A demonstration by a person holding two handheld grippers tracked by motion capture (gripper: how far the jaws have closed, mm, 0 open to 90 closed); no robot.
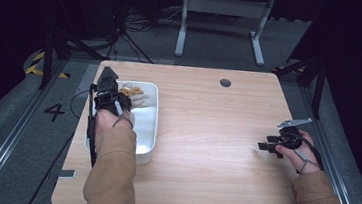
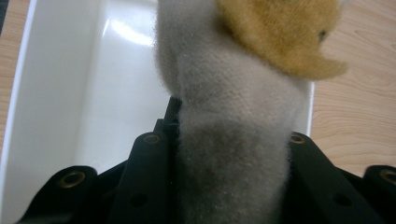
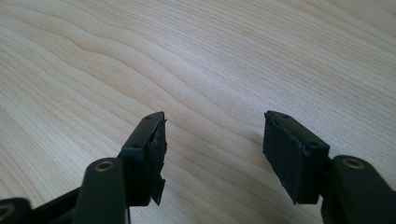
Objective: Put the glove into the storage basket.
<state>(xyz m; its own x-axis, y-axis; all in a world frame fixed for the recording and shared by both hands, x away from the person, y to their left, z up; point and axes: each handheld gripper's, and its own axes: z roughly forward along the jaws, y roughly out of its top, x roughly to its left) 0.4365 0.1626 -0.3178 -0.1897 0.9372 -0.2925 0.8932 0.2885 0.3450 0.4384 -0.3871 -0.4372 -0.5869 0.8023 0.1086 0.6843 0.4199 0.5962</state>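
2 grippers split the work unevenly: the left gripper [image 1: 110, 97] pinches the plush toy [image 2: 233, 121], whose long axis runs straight out from its jaws over the white tray [image 1: 148, 129], while the right gripper [image 3: 212, 149], spread and empty, sits well apart above the bare table [image 1: 206, 134].

plush toy [image 2: 233, 116] cut off at the top and bottom edges of the left gripper view, lower part hidden between the black jaws. in the high view, too small and too covered by the left gripper [image 1: 112, 95] to make out. white tray [image 1: 148, 129] partly hidden under the forearm.
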